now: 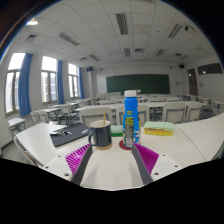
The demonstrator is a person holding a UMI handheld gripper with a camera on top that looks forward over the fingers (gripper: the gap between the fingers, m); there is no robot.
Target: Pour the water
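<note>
A tall blue bottle [130,119] with a white label stands upright on a red coaster on the white table [112,168], just ahead of my right finger. A dark cup [101,133] stands on a tan coaster beside it, just ahead of my left finger. My gripper [113,162] is open and empty. Its magenta pads [79,160] sit wide apart, and both things stand beyond the fingertips, clear of them.
A black notebook [71,134] lies on the table left of the cup. A yellow-green box [158,129] lies right of the bottle. Rows of classroom desks and chairs stretch behind, with a green chalkboard [137,83] on the far wall and windows at left.
</note>
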